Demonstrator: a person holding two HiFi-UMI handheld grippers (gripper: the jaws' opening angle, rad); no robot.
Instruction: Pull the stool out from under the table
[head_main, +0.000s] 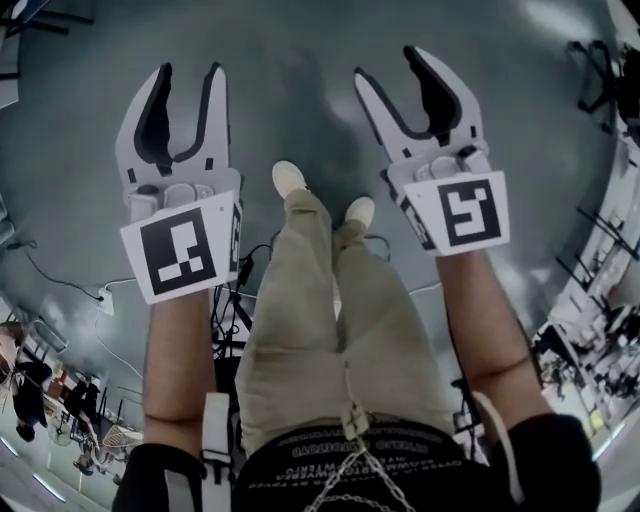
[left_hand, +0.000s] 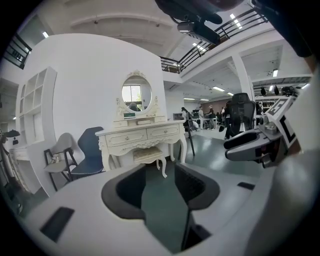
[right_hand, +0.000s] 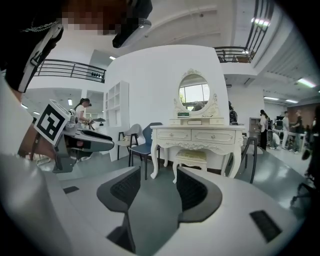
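Left tongs and right tongs are both standing open, jaws apart, and neither is gripping anything; only grey floor is showing between the pads. I am holding the 2 side by side in front of me, apart from each other.

Looking down, the head view is giving me just the tongs, my forearms, my trousers and 2 pale shoes on the floor. It is not showing the furniture at all.

The gripper views are doing that. Both are looking level across the room at a white table with an oval mirror on top. The stool is sitting tucked under the table, between its front legs, well apart from both tongs. A blue chair is standing just left of the table, with a grey chair beside it.

Each gripper view is also catching the other tongs at its edge, and the left one is showing people standing far off to the right.
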